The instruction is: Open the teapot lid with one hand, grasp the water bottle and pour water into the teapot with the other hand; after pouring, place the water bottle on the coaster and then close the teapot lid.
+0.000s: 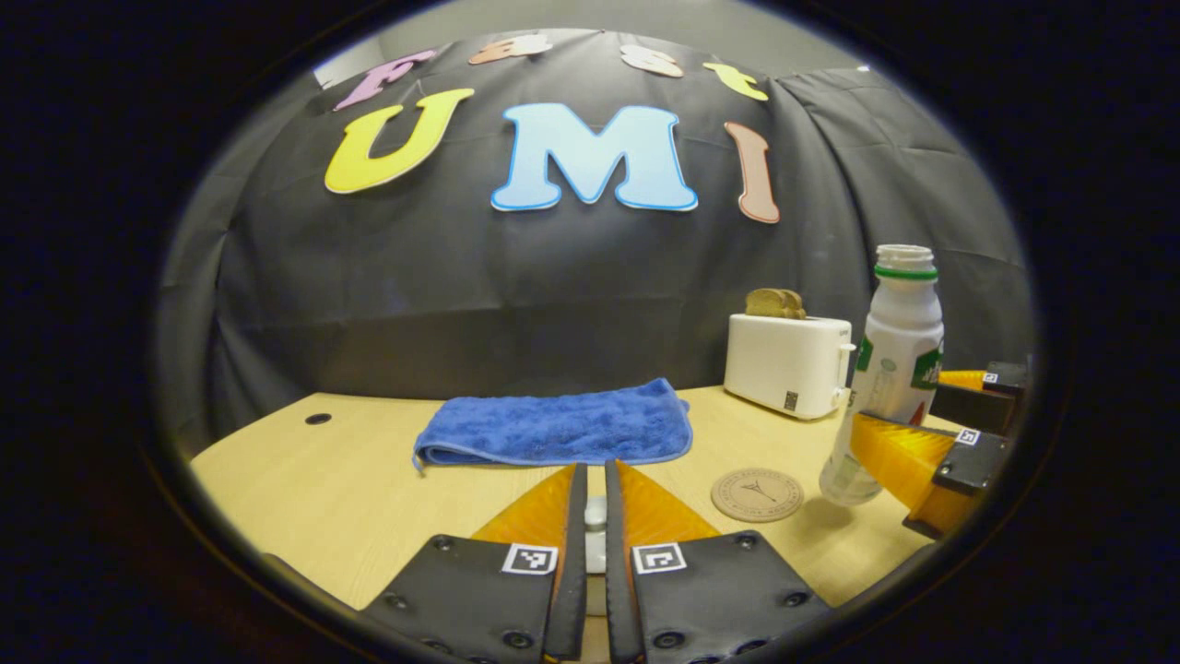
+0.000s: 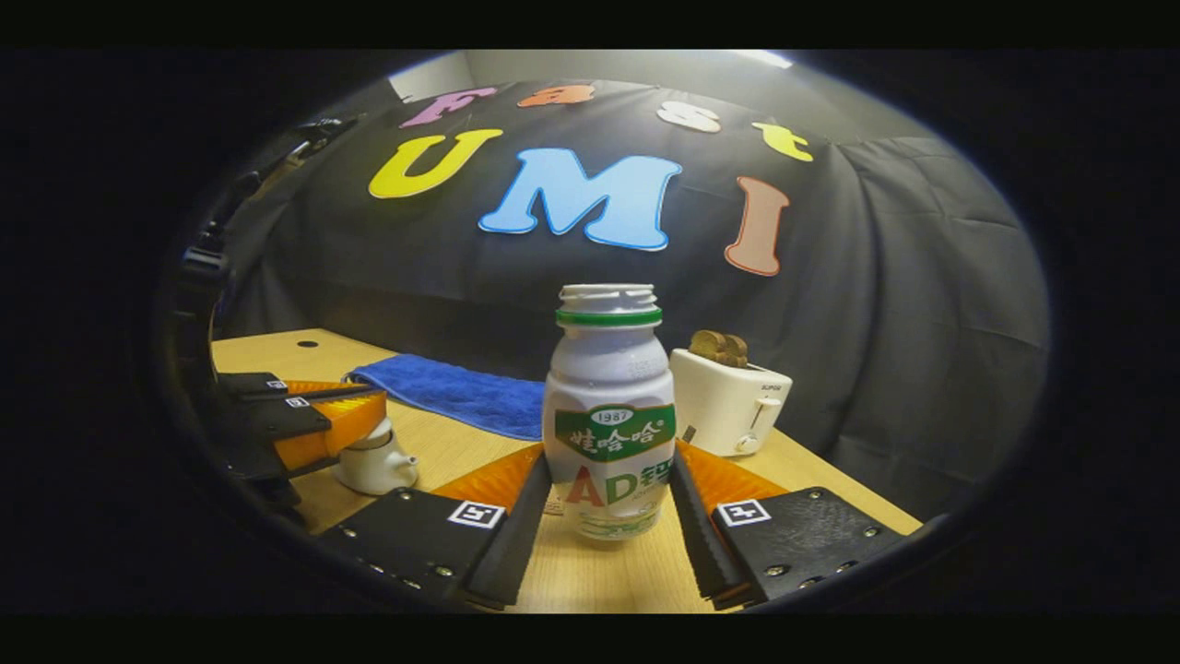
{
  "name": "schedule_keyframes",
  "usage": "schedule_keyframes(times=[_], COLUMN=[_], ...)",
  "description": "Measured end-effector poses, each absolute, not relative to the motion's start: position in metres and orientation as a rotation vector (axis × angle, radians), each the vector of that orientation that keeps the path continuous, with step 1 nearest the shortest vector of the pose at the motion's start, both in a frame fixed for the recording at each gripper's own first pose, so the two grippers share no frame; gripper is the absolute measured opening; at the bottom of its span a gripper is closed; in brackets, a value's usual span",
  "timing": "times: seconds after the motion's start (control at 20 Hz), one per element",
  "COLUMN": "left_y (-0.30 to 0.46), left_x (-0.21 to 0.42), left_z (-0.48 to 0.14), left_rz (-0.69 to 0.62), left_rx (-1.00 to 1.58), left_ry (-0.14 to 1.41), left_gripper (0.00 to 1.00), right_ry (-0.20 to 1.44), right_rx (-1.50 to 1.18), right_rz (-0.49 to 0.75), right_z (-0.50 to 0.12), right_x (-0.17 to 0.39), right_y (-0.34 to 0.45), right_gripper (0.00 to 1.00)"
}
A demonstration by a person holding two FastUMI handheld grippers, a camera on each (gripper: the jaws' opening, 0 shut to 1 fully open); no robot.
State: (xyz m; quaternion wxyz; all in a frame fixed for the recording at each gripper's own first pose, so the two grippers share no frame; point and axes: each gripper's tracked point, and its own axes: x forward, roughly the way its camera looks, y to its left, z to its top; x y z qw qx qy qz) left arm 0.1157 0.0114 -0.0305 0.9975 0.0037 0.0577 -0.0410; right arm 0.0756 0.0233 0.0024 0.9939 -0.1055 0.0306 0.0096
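With the right gripper pinching the capless bottle beside the coaster and the left gripper nipping the teapot lid, a careless tilt could spill water on the counter.

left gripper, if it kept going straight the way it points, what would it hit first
Most likely the blue towel, lying flat on the table straight ahead of the left gripper, which pinches a small white knob; depth is hard to judge.
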Motion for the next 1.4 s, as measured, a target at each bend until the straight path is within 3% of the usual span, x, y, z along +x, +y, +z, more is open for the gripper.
schedule_keyframes(times=[0.2, 0.3, 0.5, 0.9, 1.4], left_y=[0.009, 0.008, 0.014, 0.034, 0.049], left_x=[0.116, 0.114, 0.108, 0.095, 0.089], left_z=[-0.035, -0.034, -0.026, 0.002, 0.013], left_rz=[-0.08, -0.077, -0.061, -0.025, 0.001], left_rx=[0.007, 0.014, 0.0, -0.026, -0.043], left_ry=[0.122, 0.116, 0.1, 0.037, 0.006], left_gripper=[0.19, 0.31, 0.41, 0.36, 0.4], right_ry=[0.073, 0.078, 0.085, 0.139, 0.193], right_rx=[-0.172, -0.162, -0.131, -0.064, -0.029], right_rz=[0.04, 0.043, 0.066, 0.115, 0.128], right_z=[-0.004, -0.005, -0.01, -0.013, -0.023], right_x=[0.077, 0.08, 0.083, 0.111, 0.154], right_y=[0.028, 0.027, 0.033, 0.045, 0.054], right_gripper=[0.69, 0.69, 0.69, 0.69, 0.69])
